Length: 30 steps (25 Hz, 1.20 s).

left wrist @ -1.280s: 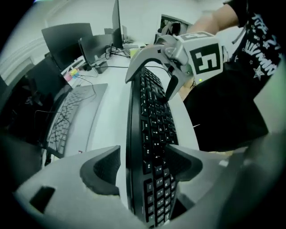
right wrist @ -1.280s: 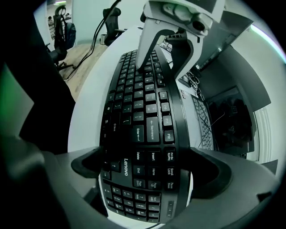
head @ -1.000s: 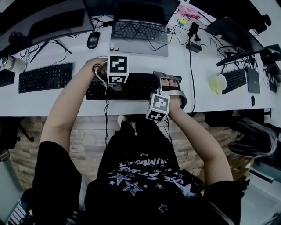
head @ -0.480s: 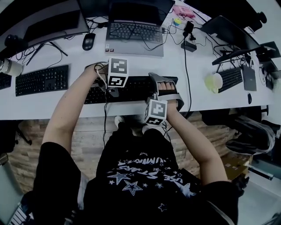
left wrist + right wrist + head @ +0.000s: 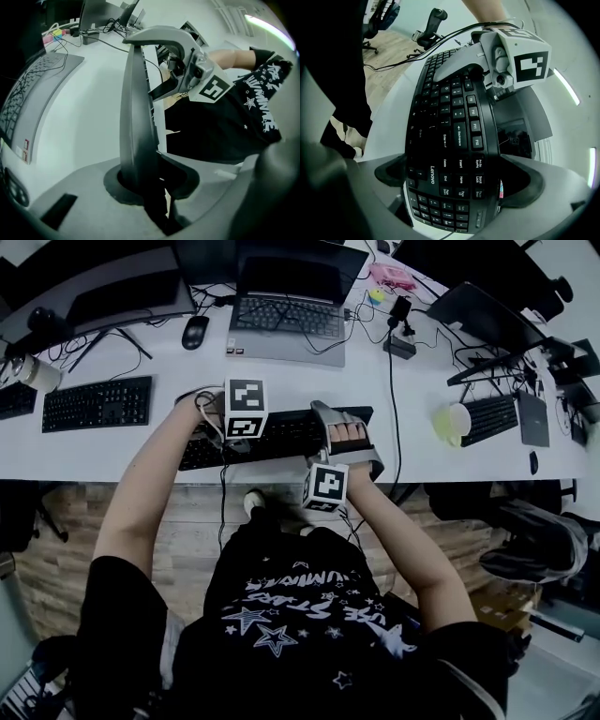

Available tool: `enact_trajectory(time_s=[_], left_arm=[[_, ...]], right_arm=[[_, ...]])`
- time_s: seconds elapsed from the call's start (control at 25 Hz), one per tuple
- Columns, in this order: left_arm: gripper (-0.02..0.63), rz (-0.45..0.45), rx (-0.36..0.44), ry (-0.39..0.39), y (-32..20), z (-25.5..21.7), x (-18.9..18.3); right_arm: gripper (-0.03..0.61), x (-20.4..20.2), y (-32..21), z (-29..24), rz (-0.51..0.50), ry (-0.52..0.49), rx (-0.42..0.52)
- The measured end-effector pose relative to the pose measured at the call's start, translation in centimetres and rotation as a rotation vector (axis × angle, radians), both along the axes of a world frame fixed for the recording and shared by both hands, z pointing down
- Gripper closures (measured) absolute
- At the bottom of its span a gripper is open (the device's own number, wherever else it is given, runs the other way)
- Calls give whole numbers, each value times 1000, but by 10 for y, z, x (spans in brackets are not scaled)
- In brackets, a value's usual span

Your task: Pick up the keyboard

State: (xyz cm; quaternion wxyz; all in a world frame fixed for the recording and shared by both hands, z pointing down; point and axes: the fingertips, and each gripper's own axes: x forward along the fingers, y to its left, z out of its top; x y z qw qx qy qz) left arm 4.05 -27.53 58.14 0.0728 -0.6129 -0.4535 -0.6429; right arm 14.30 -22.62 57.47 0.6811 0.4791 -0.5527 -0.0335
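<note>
Keyboard (image 5: pixel 286 434) has shifted on white desk (image 5: pixel 94 451) (perhaps lifted), near laptop (image 5: pixel 286 320).

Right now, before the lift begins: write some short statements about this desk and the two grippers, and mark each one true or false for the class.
1. The keyboard stands between the jaws of the right gripper. True.
2. The laptop is shut. False: its lid is open.
3. A mouse lies on the desk just left of the laptop. True.
4. The cup stands on the keyboard. False: it stands on the desk, off to the keyboard's right.
5. Only the right gripper is at the keyboard. False: the left gripper, its jaws closing with the keyboard between them, is at the other end.
</note>
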Motion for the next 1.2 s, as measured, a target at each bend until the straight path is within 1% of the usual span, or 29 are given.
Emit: enact_trajectory(time_s=[0.16,0.32,0.44,0.56,0.68,0.76,0.92,1.04,1.2], left_arm=[[525,-33,31,2,6,-6,-3],[526,-76,27,2,15,-14,-6],[525,-145,12,2,22,-19,-5],[525,-233,-47,19,30,-26,-2],[525,-368,-130,65,35,-37,0],[525,-475,-166,110,37,-43,2],[525,-688,-200,201,40,-54,5],[525,-830,-224,234,47,-61,1],[525,-1014,-232,267,64,-67,1]], right_arm=[[9,-2,4,-3,-35,5,38],[9,-4,11,-15,-75,21,65],[9,-5,18,-30,-106,21,115],[9,-7,24,-49,-103,-17,173],[9,-6,29,-70,-97,-52,245],[9,-2,34,-79,-87,-78,291],[11,13,44,-90,-35,-128,359],[11,25,52,-96,23,-199,403],[11,38,66,-104,96,-304,455]])
